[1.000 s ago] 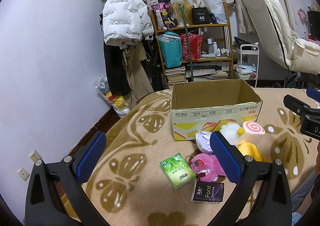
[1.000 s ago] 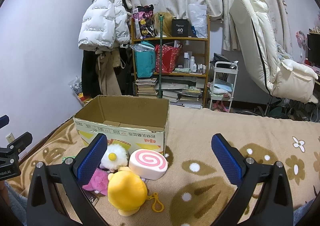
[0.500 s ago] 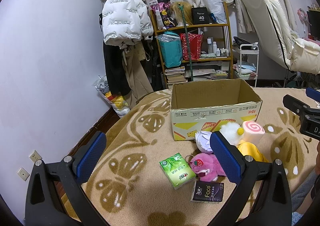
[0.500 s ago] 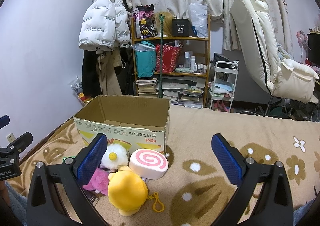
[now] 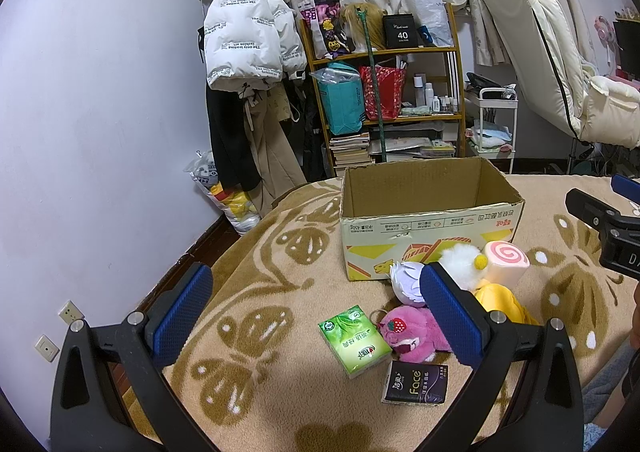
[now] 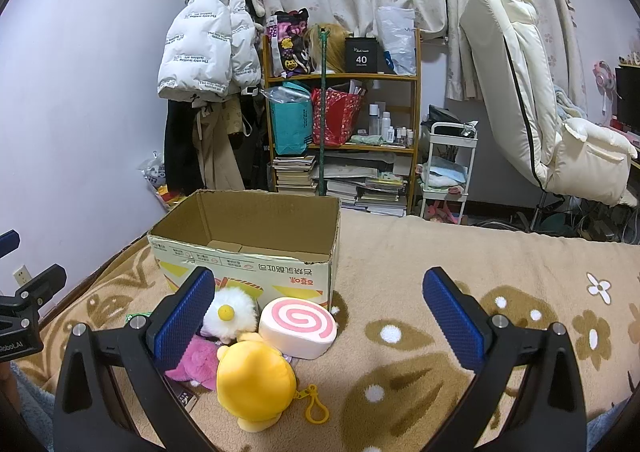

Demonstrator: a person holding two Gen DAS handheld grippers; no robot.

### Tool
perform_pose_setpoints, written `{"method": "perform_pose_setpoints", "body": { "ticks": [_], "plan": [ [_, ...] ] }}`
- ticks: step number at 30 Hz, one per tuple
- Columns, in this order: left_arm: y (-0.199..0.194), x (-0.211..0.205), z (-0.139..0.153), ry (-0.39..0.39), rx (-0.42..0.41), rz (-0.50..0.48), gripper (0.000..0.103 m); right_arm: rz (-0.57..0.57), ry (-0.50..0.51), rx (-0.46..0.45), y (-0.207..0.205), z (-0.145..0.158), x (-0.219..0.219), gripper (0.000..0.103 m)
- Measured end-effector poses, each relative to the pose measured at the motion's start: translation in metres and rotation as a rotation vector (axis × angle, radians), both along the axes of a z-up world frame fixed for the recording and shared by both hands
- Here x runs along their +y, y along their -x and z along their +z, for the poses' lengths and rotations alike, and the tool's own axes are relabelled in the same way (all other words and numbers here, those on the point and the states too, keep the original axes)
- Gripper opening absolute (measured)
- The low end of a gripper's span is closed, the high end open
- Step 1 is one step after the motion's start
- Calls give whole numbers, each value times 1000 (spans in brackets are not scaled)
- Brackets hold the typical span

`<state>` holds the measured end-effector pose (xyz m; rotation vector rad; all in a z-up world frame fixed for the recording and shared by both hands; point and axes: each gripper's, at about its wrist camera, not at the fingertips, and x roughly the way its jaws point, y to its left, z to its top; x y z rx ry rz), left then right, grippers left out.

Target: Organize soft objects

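Left tool [image 5: 316, 306] wide open, empty, right tool [image 6: 318, 308] likewise

Both tools are built alike. The left gripper [image 5: 316, 312] has matte black forked arms, each carrying a silver screw head at the joint, tipped with blue dimpled pads [image 5: 182, 308]. The right gripper [image 6: 318, 316] shows the same black frame, silver screws and blue textured pads [image 6: 452, 316]. White lettering marks its black body at three o'clock in the left view.
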<state>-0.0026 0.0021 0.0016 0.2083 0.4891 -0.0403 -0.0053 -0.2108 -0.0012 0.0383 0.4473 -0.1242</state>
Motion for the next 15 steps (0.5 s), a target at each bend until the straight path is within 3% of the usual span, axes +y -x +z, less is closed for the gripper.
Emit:
{"method": "perform_pose_setpoints", "body": {
  "ticks": [15],
  "plan": [
    [-8, 5, -17, 4, 58, 13, 102, 22, -33, 31, -4, -6, -1, 103]
  ]
}}
